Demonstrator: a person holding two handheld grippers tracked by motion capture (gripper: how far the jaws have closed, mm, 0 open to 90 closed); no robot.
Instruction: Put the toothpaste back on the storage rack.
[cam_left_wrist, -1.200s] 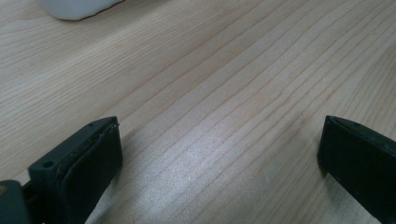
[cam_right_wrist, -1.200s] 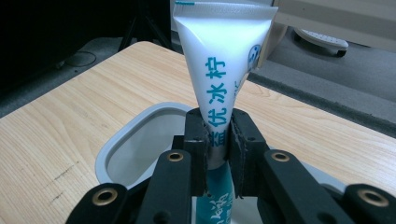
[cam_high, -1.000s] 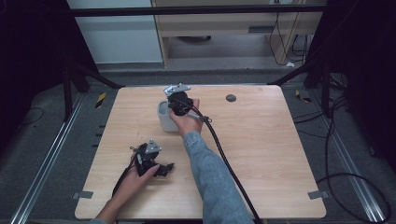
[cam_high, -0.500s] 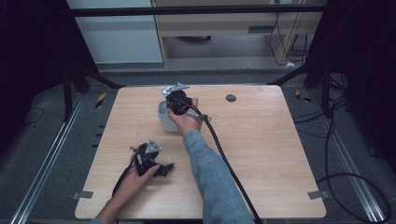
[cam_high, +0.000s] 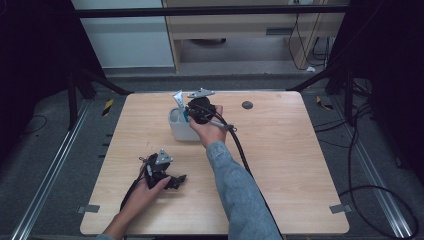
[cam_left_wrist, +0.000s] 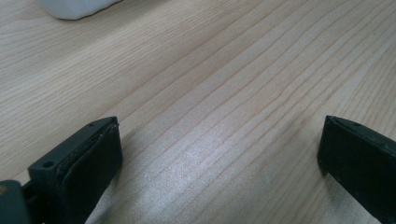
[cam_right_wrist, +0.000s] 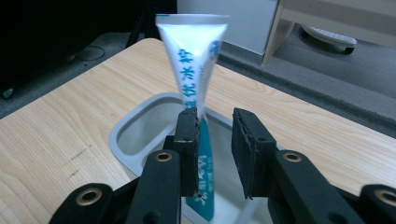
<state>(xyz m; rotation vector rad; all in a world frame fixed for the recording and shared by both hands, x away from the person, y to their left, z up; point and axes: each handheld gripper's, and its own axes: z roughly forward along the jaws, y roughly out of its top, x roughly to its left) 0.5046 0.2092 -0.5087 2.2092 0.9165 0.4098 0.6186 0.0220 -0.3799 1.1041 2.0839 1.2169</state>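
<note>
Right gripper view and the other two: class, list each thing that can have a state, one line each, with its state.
White and teal toothpaste tube: upright in the tub, between the right gripper's jaws, flat crimped end up.
Grey plastic tub: upright, open-topped, on the table.
Right gripper: over the tub, jaws slightly parted.
Left gripper: jaws wide open, low over bare wood.

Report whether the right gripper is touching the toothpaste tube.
Touching. In the right gripper view, one pad rests against the toothpaste tube; the other stands clear.
</note>
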